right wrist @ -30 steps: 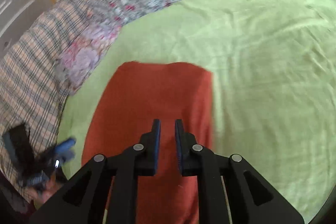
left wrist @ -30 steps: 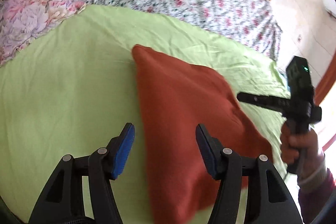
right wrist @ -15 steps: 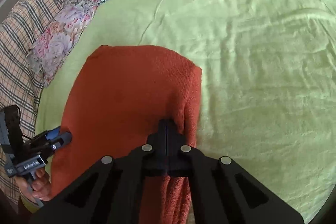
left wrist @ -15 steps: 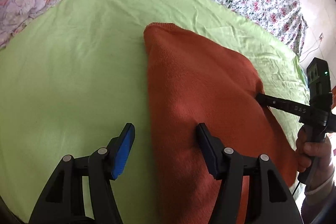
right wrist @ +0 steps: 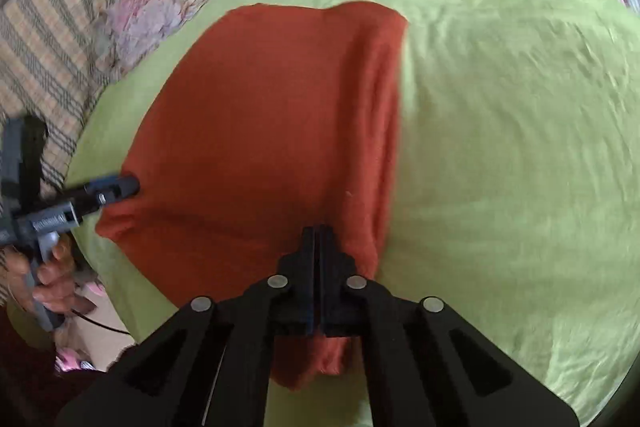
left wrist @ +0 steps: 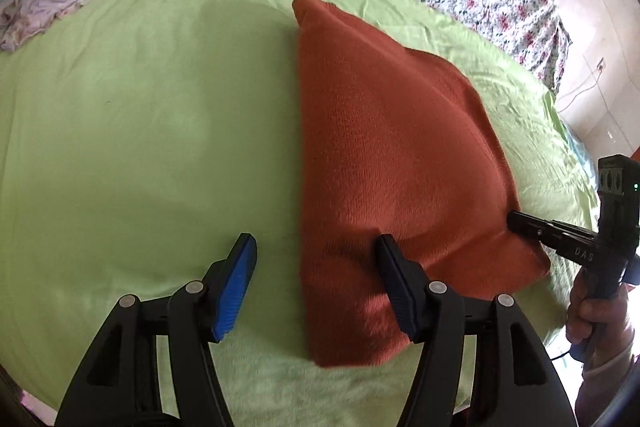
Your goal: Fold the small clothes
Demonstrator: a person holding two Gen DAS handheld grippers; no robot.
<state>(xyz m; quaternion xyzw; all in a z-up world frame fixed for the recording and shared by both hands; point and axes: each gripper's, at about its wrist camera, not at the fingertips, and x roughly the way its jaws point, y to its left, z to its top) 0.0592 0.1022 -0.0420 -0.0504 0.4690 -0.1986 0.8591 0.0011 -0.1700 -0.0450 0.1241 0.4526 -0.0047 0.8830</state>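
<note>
The rust-red cloth (left wrist: 384, 163) lies on the green sheet (left wrist: 152, 131). The right gripper (right wrist: 318, 233), angled downward, is clamped on its near right edge. The left gripper (left wrist: 316, 259) tilts down, jaws wide, straddling the left edge without pinching it.

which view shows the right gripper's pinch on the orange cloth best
The left wrist view: it shows the right gripper from the side, jaws shut on the near edge of the orange cloth. Its own right wrist view shows the closed fingers from behind, hiding the pinch.
</note>
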